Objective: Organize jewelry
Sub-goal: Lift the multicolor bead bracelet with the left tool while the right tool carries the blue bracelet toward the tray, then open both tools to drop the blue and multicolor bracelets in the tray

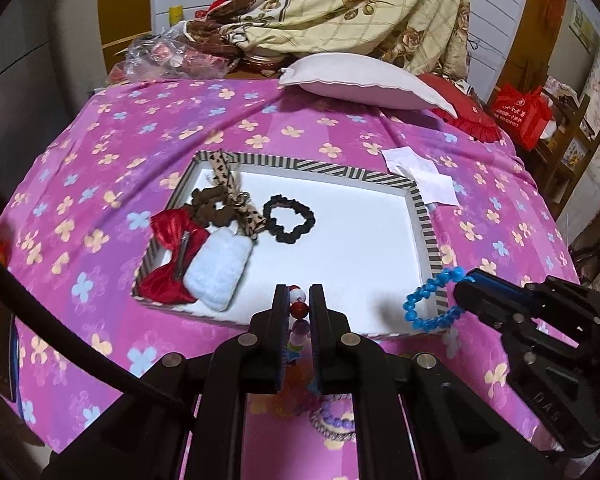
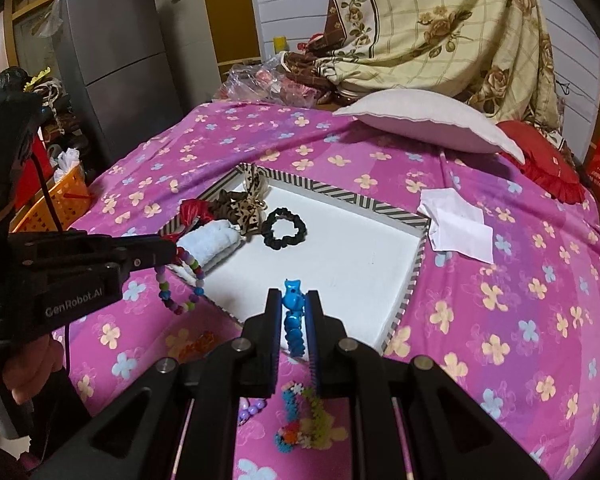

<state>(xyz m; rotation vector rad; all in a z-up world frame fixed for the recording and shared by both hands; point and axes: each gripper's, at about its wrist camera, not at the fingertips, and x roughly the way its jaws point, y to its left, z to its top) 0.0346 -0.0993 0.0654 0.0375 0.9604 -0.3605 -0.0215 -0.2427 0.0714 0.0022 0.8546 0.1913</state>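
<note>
Grippers grip bracelets — left gripper (image 1: 299, 300) multicoloured bracelet (image 2: 182, 284), right gripper (image 2: 294, 304) blue bracelet (image 1: 434, 300).

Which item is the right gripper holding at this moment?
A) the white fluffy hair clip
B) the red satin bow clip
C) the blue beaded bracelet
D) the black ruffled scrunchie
C: the right gripper is shut on the blue beaded bracelet, which hangs over the near right corner of the striped-rim tray, while the black ruffled scrunchie lies untouched on the tray floor.
</note>
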